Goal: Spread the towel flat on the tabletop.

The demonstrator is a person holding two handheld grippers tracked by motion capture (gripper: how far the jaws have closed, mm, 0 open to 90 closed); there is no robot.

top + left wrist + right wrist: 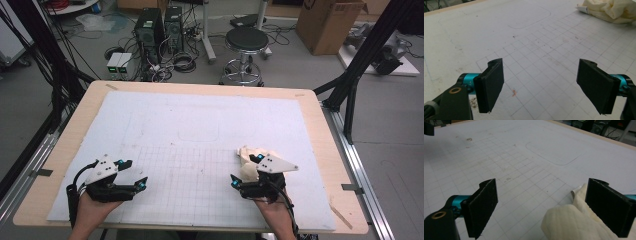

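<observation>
A crumpled cream cloth (246,161) lies on the white gridded mat (200,140) at the right front. In the right gripper view the cloth (570,223) sits between the jaws, up against the right one and well apart from the left one. A small white tube end (573,193) pokes out of it. My right gripper (247,169) (541,195) is open around the cloth. My left gripper (134,173) (540,75) stands open over bare mat at the left front, with nothing between its jaws. From there the cloth (609,10) lies far off at the upper right.
The mat covers a wooden table (320,130), and a faint rounded outline (199,134) is drawn near its middle. On the floor beyond stand a black stool (246,42), computer towers (159,27) and a cardboard box (327,22). Black frame posts (352,85) flank the table.
</observation>
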